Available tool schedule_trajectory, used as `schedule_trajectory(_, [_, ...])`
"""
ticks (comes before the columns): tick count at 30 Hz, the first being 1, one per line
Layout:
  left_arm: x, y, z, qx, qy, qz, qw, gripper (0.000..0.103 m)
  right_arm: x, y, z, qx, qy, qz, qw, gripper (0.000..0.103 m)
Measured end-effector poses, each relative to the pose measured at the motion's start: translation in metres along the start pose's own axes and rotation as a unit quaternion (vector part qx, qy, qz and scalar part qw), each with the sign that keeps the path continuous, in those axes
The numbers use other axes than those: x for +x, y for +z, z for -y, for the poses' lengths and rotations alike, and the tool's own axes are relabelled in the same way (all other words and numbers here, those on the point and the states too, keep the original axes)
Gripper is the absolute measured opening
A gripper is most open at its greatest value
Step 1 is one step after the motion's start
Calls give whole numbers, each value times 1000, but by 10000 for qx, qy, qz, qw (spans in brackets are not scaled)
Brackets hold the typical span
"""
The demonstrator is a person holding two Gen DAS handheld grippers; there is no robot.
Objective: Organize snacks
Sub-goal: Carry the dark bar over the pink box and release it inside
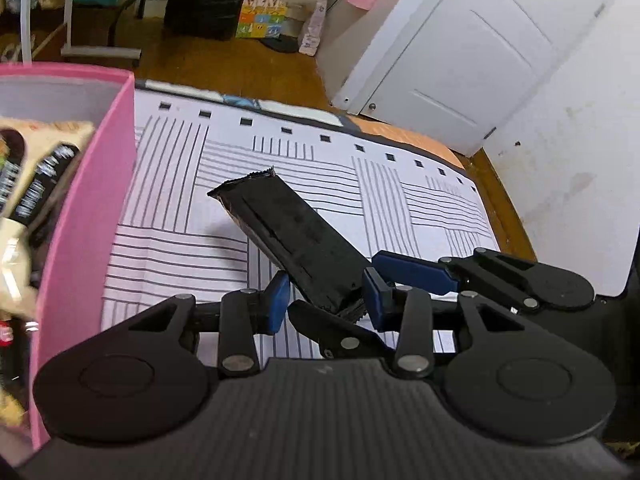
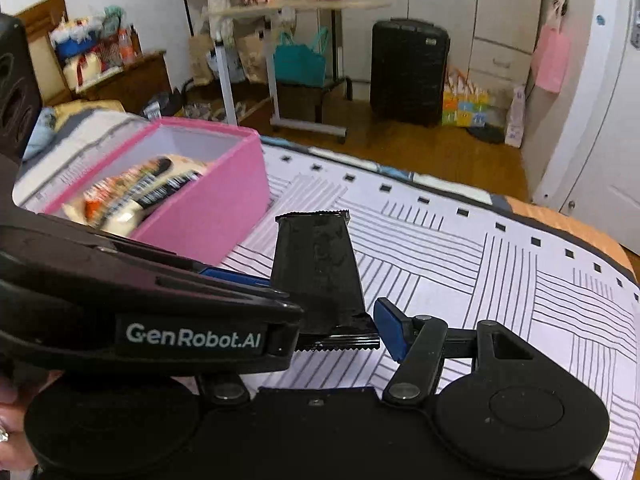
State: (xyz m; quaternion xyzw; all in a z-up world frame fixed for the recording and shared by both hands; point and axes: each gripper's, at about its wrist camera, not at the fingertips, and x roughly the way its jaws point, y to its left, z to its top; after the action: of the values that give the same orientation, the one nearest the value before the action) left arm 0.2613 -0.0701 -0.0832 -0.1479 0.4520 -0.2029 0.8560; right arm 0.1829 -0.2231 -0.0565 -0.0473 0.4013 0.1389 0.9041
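Note:
A black snack bar (image 1: 288,224) in a crimped wrapper hangs above the striped cloth. My left gripper (image 1: 326,300) is shut on its lower end, one blue pad (image 1: 278,304) on each edge. In the right wrist view the same black bar (image 2: 316,256) stands upright between the fingers of my right gripper (image 2: 316,312). The right blue pad (image 2: 390,328) sits right beside the bar's crimped end. The other pad is hidden behind the left gripper's housing (image 2: 192,336). A pink box (image 2: 208,216) to the left holds several snack packs.
The pink box's wall (image 1: 84,216) rises close on the left. The white striped cloth (image 1: 400,200) covers an orange-edged table. Past it are the wooden floor, a white door (image 1: 460,60) and a black suitcase (image 2: 408,72). A person's hand (image 2: 6,400) shows at the lower left.

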Motion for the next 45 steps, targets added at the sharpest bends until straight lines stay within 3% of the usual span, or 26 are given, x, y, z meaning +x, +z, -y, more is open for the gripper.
schedule_trajectory(14, [-129,-16,38,627,286,554,9961,38,-93,10,-73,-261,-97,849,9960,67])
schedule_trajectory(21, [-187,-20,21,558,337,970,9931,38,-107,30,-120,-768,-45,1044,9916,67])
schedule_trajectory(26, [-213,-21,-9,339,445,1164,9916,40,-90,43,-149,-1061,211,1064,9884,68])
schedule_trajectory(33, [-208,-20,-68,-37,865,1083,9903,42,-31,47,-173,-1343,866,878,9832,68])
schedule_trajectory(38, [-177,-22,-106,-339,1113,695,9908,42,12,37,-175,-1320,1201,636,9819,68])
schedule_trajectory(43, [-150,-28,-128,-465,1241,363,9905,47,35,21,-175,-1560,1129,592,9795,67])
schedule_trajectory(45, [-143,-30,-130,-403,1269,302,9906,54,39,19,-173,-1570,1062,534,9804,67])
